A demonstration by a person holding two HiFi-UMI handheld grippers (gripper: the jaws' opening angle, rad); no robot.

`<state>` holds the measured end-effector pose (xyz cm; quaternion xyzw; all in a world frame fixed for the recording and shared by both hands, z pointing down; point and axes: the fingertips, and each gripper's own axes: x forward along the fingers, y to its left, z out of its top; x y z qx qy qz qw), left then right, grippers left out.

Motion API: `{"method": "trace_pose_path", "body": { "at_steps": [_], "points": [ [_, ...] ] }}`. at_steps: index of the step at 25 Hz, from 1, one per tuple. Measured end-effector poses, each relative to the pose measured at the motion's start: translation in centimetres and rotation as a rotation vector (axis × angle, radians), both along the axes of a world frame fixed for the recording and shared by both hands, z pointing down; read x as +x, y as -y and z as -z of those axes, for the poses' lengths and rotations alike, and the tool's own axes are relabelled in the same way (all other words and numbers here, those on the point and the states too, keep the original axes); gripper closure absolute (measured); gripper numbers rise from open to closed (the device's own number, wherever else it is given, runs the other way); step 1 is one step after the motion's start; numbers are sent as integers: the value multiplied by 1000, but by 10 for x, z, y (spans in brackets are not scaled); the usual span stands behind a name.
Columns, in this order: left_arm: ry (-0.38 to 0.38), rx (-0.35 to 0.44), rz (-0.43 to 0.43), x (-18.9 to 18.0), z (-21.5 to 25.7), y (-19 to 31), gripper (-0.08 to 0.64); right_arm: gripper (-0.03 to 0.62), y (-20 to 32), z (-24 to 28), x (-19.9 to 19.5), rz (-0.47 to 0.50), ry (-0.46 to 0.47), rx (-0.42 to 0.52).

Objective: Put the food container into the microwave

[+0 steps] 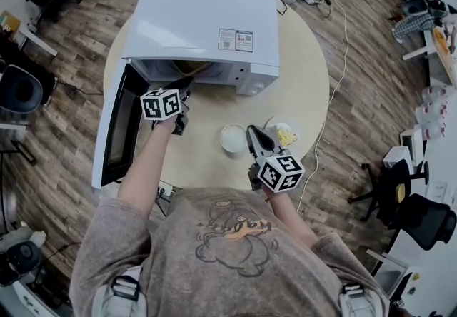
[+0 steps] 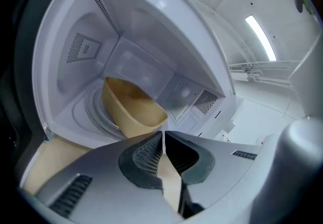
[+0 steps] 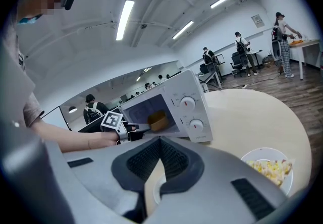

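Nearest us, our right gripper (image 3: 160, 138) hangs over the table (image 1: 307, 87), jaws together and empty. Farther on, our left gripper (image 2: 164, 134), jaws together on nothing, sits at the mouth of the microwave (image 1: 207, 23). The food container (image 2: 132, 109) rests just beyond it, slightly left, on the turntable (image 2: 91, 117). The door (image 1: 114, 130) stands wide at left, so we judge there is room to back out.

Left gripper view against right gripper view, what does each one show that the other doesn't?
Only the left gripper view: the inside of the microwave close up, with its turntable and vent holes. Only the right gripper view: the two knobs, a plate with yellow food, the left gripper at the opening, and people in the background. Both: the tan food container inside the open microwave.
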<state>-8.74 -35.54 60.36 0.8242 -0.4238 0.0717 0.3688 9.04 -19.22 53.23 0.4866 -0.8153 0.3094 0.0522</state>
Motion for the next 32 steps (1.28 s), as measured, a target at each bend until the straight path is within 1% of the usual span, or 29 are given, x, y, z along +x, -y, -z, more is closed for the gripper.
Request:
{"method": "trace_pose_path", "body": {
  "at_steps": [10, 16, 19, 25, 32],
  "points": [
    [-34, 75, 68, 0, 50, -43, 517, 591, -10, 11, 4, 80, 15, 44],
    [-56, 106, 122, -2, 69, -78, 517, 591, -15, 15, 5, 140, 26, 65],
    [-49, 113, 146, -2, 72, -98, 517, 591, -17, 16, 4, 171, 35, 74],
    [-3, 135, 181, -6, 80, -139, 517, 591, -25, 17, -1, 245, 46, 87],
    [-23, 159, 205, -14, 97, -184, 518, 591, -36, 17, -14, 287, 51, 89]
  ]
}}
